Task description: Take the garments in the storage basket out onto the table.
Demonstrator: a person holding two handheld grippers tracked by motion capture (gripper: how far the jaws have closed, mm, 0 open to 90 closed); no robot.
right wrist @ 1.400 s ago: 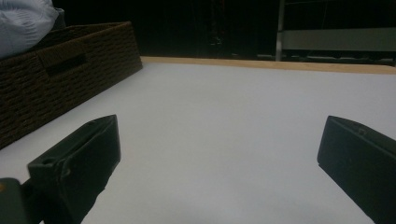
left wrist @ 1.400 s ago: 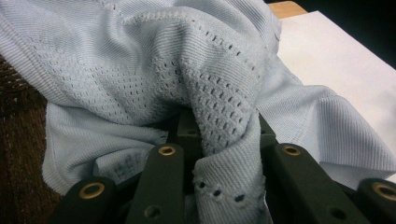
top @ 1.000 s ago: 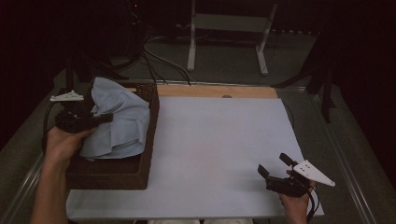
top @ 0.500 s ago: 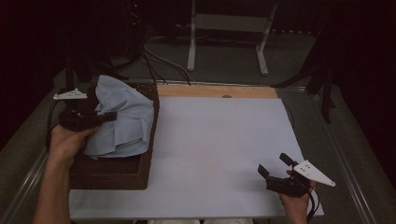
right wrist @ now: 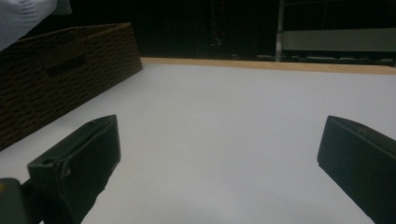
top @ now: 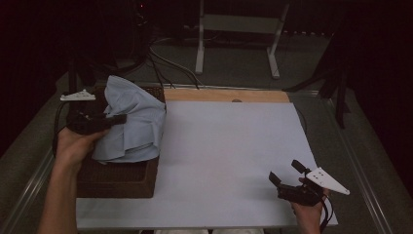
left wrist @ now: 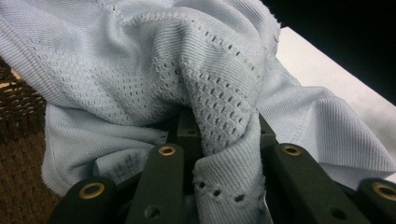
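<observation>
I hold the left gripper [top: 119, 118] clamped on a fold of the light blue cloth [top: 134, 122], which is bunched above the wicker basket [top: 117, 178]. I lift straight, clearing the rim. The right gripper [top: 287, 178] rests wide open, empty, above the white table [top: 224, 156].
</observation>
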